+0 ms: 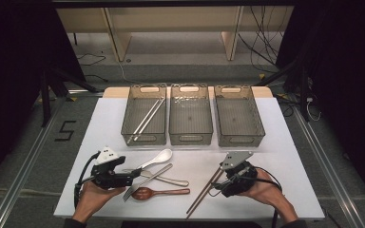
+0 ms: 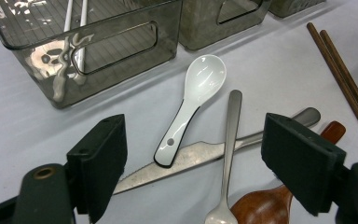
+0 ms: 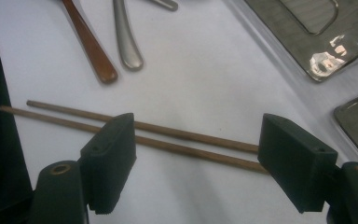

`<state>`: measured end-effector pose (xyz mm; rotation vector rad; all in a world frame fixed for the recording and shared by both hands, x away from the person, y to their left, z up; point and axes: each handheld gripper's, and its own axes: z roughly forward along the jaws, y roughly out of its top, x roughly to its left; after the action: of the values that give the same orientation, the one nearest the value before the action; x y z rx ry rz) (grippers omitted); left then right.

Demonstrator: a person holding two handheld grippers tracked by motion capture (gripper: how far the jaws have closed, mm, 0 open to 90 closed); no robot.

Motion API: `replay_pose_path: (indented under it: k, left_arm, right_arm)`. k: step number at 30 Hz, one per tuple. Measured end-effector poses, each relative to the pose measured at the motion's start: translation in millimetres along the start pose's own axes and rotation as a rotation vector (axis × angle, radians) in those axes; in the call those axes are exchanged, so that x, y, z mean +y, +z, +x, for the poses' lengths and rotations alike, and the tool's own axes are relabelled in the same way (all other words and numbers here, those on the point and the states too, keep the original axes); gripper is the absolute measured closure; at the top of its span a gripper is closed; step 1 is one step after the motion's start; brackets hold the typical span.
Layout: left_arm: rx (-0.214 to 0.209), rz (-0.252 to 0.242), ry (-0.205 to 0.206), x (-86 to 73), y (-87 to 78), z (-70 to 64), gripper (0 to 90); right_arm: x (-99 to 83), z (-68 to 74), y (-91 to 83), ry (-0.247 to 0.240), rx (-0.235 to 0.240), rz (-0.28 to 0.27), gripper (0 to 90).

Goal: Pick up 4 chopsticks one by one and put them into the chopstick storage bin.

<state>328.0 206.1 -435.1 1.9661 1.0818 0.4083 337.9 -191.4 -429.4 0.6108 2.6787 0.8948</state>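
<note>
the left gripper (image 2: 193, 170) sits low over the white table (image 1: 290, 156) with its jaws spread wide and nothing clamped between them. in the left gripper view the gap between the jaws frames a small pile of cutlery: a serrated steel knife (image 2: 186, 161) lies flat across the gap, the handle end of a white ceramic spoon (image 2: 191, 105) rests on its blade, and a steel spoon handle (image 2: 229, 144) crosses over the knife just to the side. a brown wooden spoon (image 2: 270, 205) lies right beside the far jaw, its bowl partly hidden behind that jaw. in the high view the same gripper (image 1: 132, 179) is held by the person's left hand (image 1: 95, 194) at the near left of the table, its tips at the edge of the pile.

the right gripper (image 3: 196, 161) also has its jaws wide apart, gripping nothing. in the right gripper view a pair of brown wooden chopsticks (image 3: 168, 137) lies flat on the table, running across the gap and behind both jaws. in the high view the right hand (image 1: 261, 187) holds that gripper (image 1: 214, 189) at the near right, just beside the chopsticks.

farther out, three smoky clear bins stand in a row at the back of the table. the left bin (image 1: 129, 114) holds a pair of pale chopsticks (image 1: 147, 118); the middle bin (image 1: 173, 111) and the right bin (image 1: 256, 118) sit just beside it.
</note>
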Motion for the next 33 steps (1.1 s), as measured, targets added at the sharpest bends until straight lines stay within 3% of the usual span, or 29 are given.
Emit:
replay_pose_path:
  k: [13,20,33]
  left_arm:
    - [0.003,-0.026,-0.007,-8.4,-7.0,-0.7,21.2]
    - [-0.002,-0.043,-0.019,-11.6,-8.6,-0.9,20.8]
    - [-0.006,-0.060,-0.028,-13.7,-10.4,-0.7,20.2]
  right_arm:
    - [3.2,-13.7,17.4,-0.096,0.064,0.103,28.9]
    - [2.8,-16.1,23.7,-0.100,0.068,0.139,28.7]
    - [1.9,-19.9,26.7,-0.103,0.073,0.148,28.7]
